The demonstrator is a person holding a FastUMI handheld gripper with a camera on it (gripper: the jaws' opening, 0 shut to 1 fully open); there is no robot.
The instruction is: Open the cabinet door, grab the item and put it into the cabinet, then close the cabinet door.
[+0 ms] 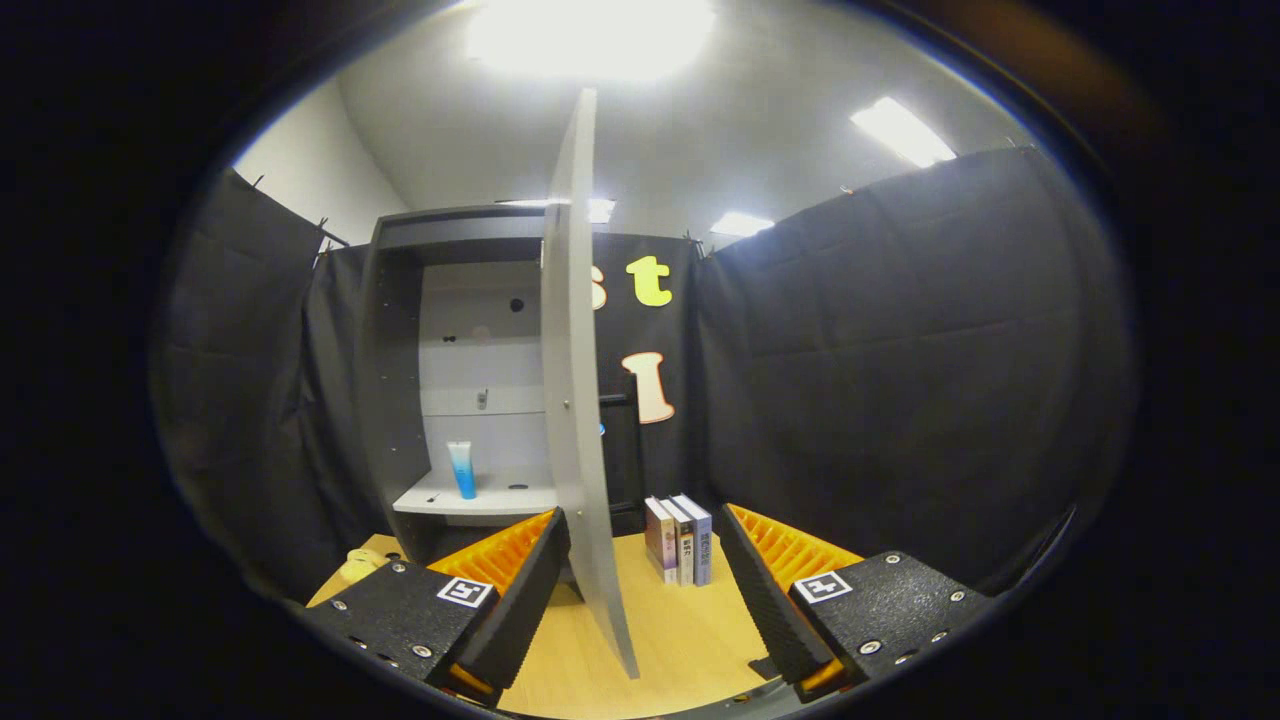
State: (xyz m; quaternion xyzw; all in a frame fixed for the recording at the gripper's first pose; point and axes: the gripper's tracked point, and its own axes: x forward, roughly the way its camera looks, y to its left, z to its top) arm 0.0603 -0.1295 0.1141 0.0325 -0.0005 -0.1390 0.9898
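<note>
Cabinet (400, 400) stands at the far left of the desk (690, 640), against the black cloth wall (900, 380). Its door (580, 400) is swung fully open and is seen nearly edge-on, a tall grey panel reaching from above the cabinet's top down to the desk. The door's lower edge comes forward between the fingers, closer to the left one.

Gripper (640, 590) is spread wide, with nothing between its fingers but the door's edge; neither finger presses on it. Whether the left finger (520, 600) touches the door cannot be told. The right finger (770, 600) stands well apart from it.

Inside the cabinet, a blue and white tube (462, 469) stands upright on the lower shelf (470, 497), near the shelf's left end. A second shelf runs above it, with a small dark thing on it, too small to make out.

Three books (679, 540) stand upright side by side on the desk, just right of the door and beyond the fingers, near the far edge. A pale yellow thing (362, 565) lies at the desk's left edge, beside the left finger; what it is cannot be told.
</note>
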